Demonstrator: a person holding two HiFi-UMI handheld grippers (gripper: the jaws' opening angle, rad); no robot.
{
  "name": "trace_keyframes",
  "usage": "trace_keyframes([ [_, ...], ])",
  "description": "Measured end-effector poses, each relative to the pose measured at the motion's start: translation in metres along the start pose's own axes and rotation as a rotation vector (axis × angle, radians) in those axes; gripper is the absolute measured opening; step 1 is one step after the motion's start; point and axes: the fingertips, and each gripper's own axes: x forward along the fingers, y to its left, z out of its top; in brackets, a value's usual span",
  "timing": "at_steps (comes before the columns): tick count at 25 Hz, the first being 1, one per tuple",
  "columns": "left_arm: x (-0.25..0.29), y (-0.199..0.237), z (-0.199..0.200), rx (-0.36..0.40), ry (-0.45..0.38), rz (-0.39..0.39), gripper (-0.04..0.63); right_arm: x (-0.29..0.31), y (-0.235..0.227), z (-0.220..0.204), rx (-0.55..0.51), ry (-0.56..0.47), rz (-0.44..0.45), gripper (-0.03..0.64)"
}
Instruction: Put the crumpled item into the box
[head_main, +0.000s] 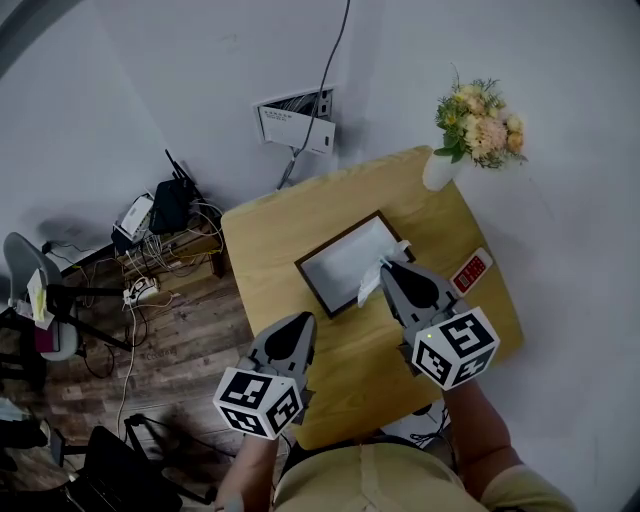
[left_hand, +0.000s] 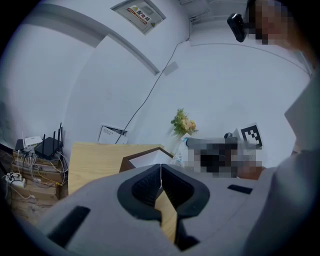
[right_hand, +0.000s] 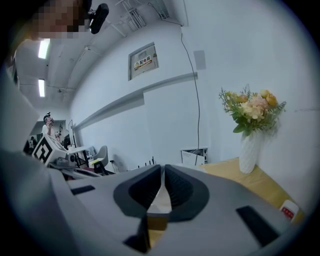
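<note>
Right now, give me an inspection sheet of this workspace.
Surface: light wooden table.
Job's things: box open, white inside; crumpled item over its right rim.
Clutter: vase of flowers; red device.
Grippers: left gripper shut, empty; right gripper shut on the crumpled item.
Cables: floor tangle near a router; wall wire.
Surroundings: grey chair, wall panel.

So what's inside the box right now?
The box interior shows bare white; the crumpled item, pinched by the right gripper, overhangs its near corner, hiding that part.
</note>
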Motion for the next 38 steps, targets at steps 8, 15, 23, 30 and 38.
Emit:
trace_keyframes([
  [8,0.004,0.015,-0.005,-0.014,0.008,0.014,0.023,0.019,-0.003,-0.009,-0.021,0.032,-0.005,0.041],
  [15,0.008,0.025,-0.008,-0.034,0.013,0.025,0.023,0.029,-0.009,-0.024,-0.047,0.086,-0.027,0.041],
  [23,0.016,0.032,-0.009,-0.037,0.012,0.034,0.023,0.04,-0.016,-0.033,-0.11,0.134,-0.041,0.041],
  [30,0.019,0.039,-0.007,-0.038,0.005,0.043,0.024,0.045,-0.016,-0.037,-0.136,0.137,-0.027,0.041],
  [38,0.019,0.042,-0.006,-0.039,0.003,0.045,0.024,0.051,-0.014,-0.04,-0.146,0.15,-0.023,0.109],
])
